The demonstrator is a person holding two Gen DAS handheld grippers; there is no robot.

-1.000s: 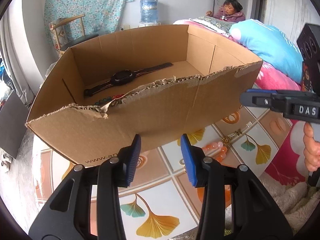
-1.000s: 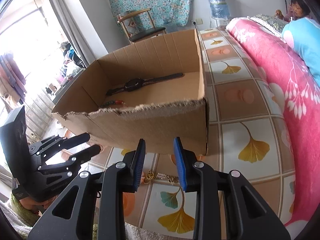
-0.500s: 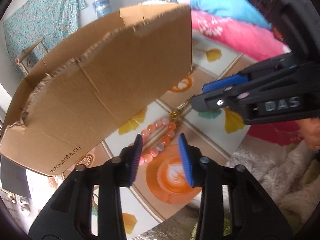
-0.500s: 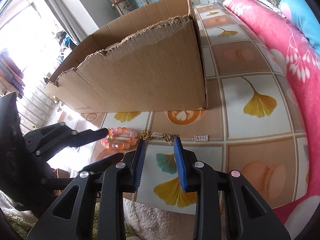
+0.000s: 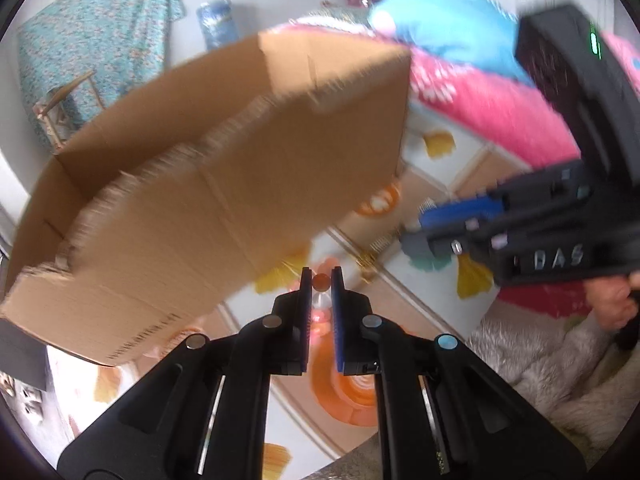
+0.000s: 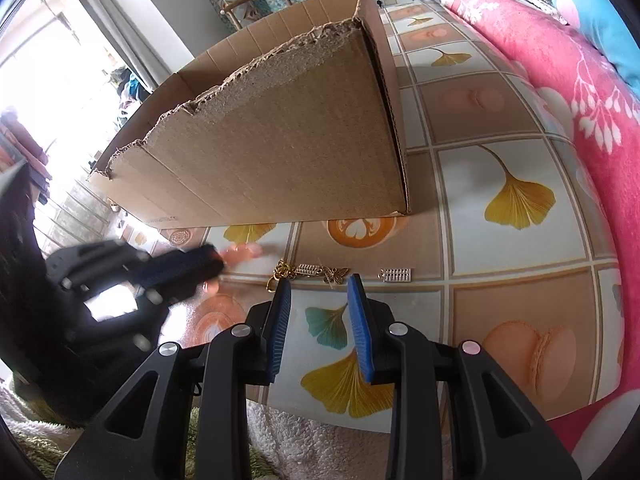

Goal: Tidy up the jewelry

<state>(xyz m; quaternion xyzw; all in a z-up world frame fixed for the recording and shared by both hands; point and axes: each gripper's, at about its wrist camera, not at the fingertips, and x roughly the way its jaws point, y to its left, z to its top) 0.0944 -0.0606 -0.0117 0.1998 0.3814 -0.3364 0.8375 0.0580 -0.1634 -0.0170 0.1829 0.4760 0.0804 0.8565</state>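
My left hand-held gripper (image 5: 321, 282) is clamped on the orange bead bracelet (image 5: 320, 281); my right hand-held gripper (image 6: 318, 294), jaws apart, sits just behind the gold butterfly chain (image 6: 316, 273).

We held the left gripper (image 5: 321, 278) low and pointing forward, its blue pads (image 5: 306, 300) drawn in to a narrow gap with a bead pinched between their tips; its outline was motion-blurred in the right wrist view. The right gripper (image 6: 316, 288) sat level, jaws parted with clear space between the pads (image 6: 280, 320) and nothing held. Our right hand (image 5: 612, 304) showed at the edge of the left wrist view, wrapped around that gripper's handle.
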